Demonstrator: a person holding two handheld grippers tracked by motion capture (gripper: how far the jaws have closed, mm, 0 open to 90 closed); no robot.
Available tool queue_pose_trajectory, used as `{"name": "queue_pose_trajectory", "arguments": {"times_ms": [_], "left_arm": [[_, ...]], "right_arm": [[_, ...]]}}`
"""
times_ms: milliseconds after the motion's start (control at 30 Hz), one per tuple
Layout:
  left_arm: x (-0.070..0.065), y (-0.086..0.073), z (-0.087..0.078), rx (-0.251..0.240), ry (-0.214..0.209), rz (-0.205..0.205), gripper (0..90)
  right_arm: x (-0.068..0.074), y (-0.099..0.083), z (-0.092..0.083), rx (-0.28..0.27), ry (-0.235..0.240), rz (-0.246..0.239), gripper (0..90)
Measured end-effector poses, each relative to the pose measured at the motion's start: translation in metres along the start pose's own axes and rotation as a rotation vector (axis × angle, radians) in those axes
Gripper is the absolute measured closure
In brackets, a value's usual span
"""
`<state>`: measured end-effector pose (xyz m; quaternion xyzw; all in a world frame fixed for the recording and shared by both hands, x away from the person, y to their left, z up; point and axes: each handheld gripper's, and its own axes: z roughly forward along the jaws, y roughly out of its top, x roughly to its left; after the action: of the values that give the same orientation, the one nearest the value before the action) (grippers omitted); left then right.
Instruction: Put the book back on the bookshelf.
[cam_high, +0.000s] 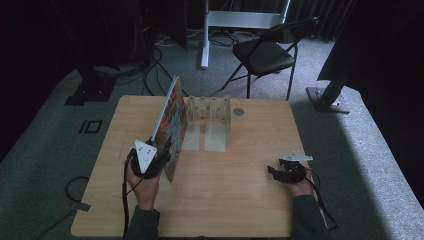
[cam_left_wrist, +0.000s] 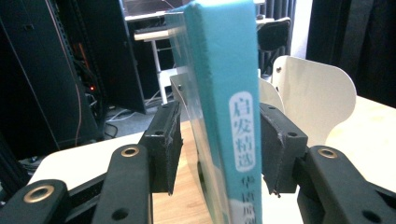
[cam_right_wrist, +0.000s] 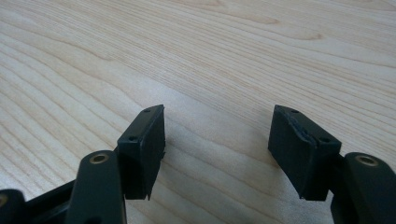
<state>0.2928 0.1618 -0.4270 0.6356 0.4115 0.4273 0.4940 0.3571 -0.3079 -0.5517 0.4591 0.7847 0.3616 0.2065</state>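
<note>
A thin book (cam_high: 170, 120) with a colourful cover stands on its long edge on the wooden table (cam_high: 225, 200) and tilts to the left. Its far end reaches a clear rack (cam_high: 210, 107). My left gripper (cam_high: 167, 150) straddles the book's near end. In the left gripper view the teal spine (cam_left_wrist: 224, 70) rises between the jaws. The right-hand pad (cam_left_wrist: 280, 144) sits against it, while a strip of table shows between the other pad (cam_left_wrist: 163, 144) and the cover, so this gripper (cam_left_wrist: 219, 149) is open. My right gripper (cam_high: 272, 171) rests low at the table's right, open over bare wood (cam_right_wrist: 217, 149).
The rack's white rounded dividers (cam_left_wrist: 313, 93) stand just right of the book's far end. Two pale base plates (cam_high: 207, 137) lie in front of the rack. A black folding chair (cam_high: 265, 50) and a stand with cables are on the floor beyond the table.
</note>
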Motion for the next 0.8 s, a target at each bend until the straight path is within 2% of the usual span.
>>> {"name": "queue_pose_trajectory", "arguments": {"times_ms": [233,367,800], "left_arm": [[-0.002,0.000,-0.006,0.017,-0.015,0.020,53.1],[-0.002,0.000,-0.008,0.026,-0.038,0.010,53.1],[0.001,-0.003,-0.021,0.061,-0.058,0.020,52.8]], "right_arm": [[0.000,0.000,0.000,0.000,0.000,0.000,36.0],[0.000,0.000,0.000,0.000,0.000,0.000,36.0],[0.000,0.000,0.000,0.000,-0.001,0.000,36.0]]}}
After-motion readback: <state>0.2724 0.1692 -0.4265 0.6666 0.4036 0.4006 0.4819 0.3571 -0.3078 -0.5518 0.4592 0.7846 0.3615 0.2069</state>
